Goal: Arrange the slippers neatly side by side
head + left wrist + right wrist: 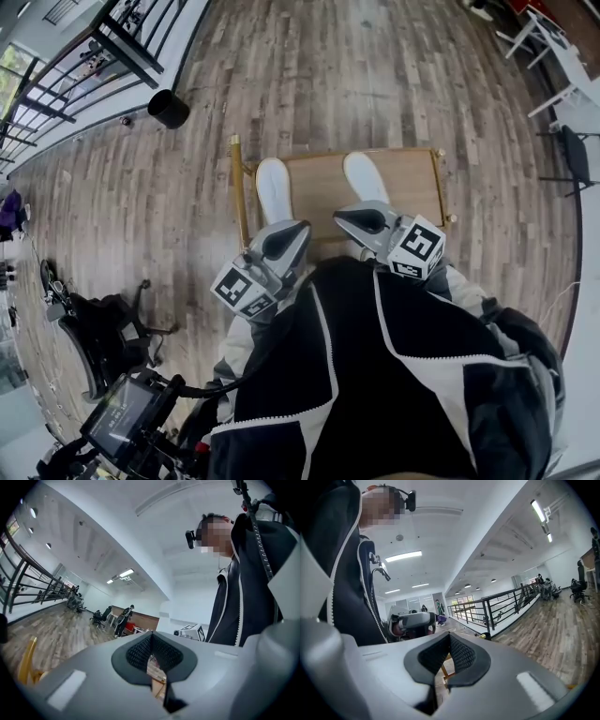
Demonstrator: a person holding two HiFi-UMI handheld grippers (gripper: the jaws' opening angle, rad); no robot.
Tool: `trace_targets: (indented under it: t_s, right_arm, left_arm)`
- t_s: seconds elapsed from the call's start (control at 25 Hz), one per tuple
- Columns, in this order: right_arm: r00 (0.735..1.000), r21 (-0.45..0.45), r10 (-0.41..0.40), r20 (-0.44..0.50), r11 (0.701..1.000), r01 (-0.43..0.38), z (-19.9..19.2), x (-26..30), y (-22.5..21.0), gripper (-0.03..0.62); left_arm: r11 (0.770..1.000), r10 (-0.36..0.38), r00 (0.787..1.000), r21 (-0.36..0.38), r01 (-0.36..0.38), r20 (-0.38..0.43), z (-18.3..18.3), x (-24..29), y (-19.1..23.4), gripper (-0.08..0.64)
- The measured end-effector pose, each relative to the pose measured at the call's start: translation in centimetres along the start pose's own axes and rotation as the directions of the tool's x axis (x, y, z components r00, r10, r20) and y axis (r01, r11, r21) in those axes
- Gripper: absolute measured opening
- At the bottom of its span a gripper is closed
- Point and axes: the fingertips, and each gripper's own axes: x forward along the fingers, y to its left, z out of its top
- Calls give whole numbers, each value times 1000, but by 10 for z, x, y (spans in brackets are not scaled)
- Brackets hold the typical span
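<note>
While the person's dark jacket (375, 375) with white piping fills the bottom of the head view, both grippers are held level, just in front of the chest. The left gripper (286, 239) has its jaws pressed together with nothing between them, as its own view shows. The right gripper (361, 221), just beside it, likewise has its jaws together and empty.

Just beyond the grippers stands a low wooden desk (412, 183). Two white slippers lie on it, roughly parallel. The left slipper (274, 190) sits near the desk's left edge. The right slipper (366, 178) lies apart from it, with a bare strip of desk between them. The grippers hide both slippers' near ends.

Farther off, a black bin (169, 109) stands on the wood plank floor (375, 75).
</note>
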Motion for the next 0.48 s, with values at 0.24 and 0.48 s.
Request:
trace_targets:
  t_s: [0.24, 0.48]
  right_arm:
    - [1000, 4, -6, 18, 1000, 6, 1, -1, -1, 5]
    - [999, 15, -21, 38, 1000, 20, 0, -1, 7, 5]
  left_arm:
    - [998, 42, 998, 38, -41, -38, -1, 6, 4, 18]
    - [993, 88, 993, 80, -82, -72, -4, -2, 7, 18]
